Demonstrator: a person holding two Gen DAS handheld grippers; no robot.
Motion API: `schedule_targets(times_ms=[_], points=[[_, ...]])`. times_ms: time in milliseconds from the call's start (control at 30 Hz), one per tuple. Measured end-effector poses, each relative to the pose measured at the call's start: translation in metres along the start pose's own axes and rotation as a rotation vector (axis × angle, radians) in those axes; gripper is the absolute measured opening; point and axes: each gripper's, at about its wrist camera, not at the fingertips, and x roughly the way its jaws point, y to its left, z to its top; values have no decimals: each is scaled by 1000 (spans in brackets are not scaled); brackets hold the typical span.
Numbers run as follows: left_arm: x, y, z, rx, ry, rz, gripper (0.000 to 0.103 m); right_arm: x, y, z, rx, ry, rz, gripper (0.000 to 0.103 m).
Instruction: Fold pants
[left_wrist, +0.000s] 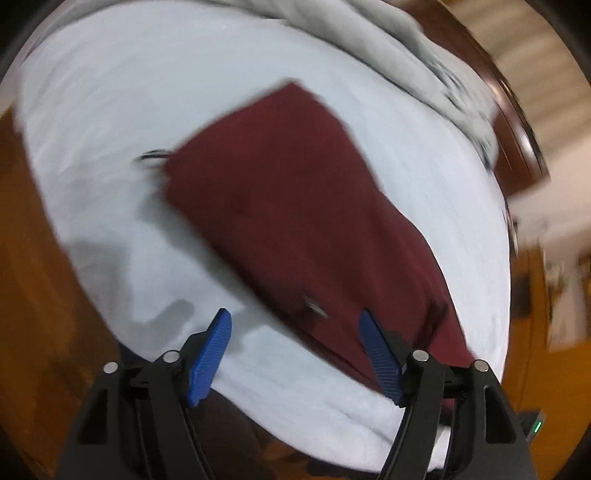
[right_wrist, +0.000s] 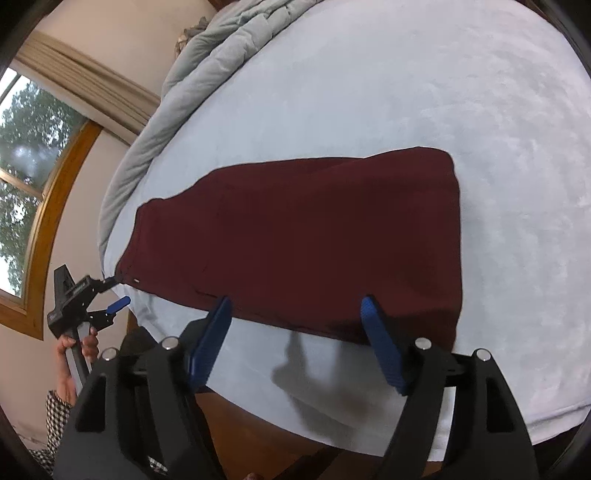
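Observation:
The dark red pants (right_wrist: 317, 236) lie flat, folded into one long panel on the pale blue bed sheet (right_wrist: 406, 92). They also show in the left wrist view (left_wrist: 288, 206), which is blurred. My left gripper (left_wrist: 295, 317) is open and empty, hovering by the waist end, where a drawstring (left_wrist: 153, 155) pokes out at the far corner. It also appears in the right wrist view (right_wrist: 114, 295), open beside the pants' left end. My right gripper (right_wrist: 295, 306) is open and empty, just above the pants' near edge.
A grey quilt (right_wrist: 207, 62) is bunched along the far side of the bed. The wooden bed frame (left_wrist: 517, 122) runs round the mattress. A window with a wooden frame (right_wrist: 48, 206) stands at the left. The mattress edge lies just under both grippers.

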Motion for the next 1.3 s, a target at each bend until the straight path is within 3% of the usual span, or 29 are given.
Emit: schedule_targets(times_ms=[133, 433, 633, 700, 833, 900, 967, 1033, 1100, 1167, 1233, 1300], points=[[12, 22, 20, -88, -10, -31, 74, 6, 6, 2, -4, 13, -15, 76], [39, 38, 53, -161, -16, -82, 75, 18, 7, 5, -6, 33, -52, 76], [39, 48, 56, -195, -18, -103, 72, 27, 10, 5, -14, 48, -67, 76], [30, 46, 53, -179, -42, -139, 66, 29, 11, 4, -18, 53, -74, 76], [14, 20, 57, -69, -109, -314, 57, 33, 12, 3, -20, 58, -80, 76], [19, 19, 61, -62, -103, -255, 59, 35, 12, 4, -15, 60, -83, 76], [33, 25, 66, -102, -79, -186, 74, 36, 13, 4, -15, 59, -84, 76], [52, 33, 71, -156, -39, -134, 75, 36, 14, 2, -19, 60, -86, 76], [58, 34, 73, -183, -48, -134, 75, 37, 14, 2, -20, 63, -84, 76], [53, 29, 73, -172, -78, -142, 63, 37, 13, 2, -19, 65, -81, 76], [43, 26, 70, -153, -108, -137, 35, 38, 11, 2, -18, 68, -79, 76], [41, 27, 70, -147, -121, -152, 30, 38, 11, 1, -15, 67, -77, 76]])
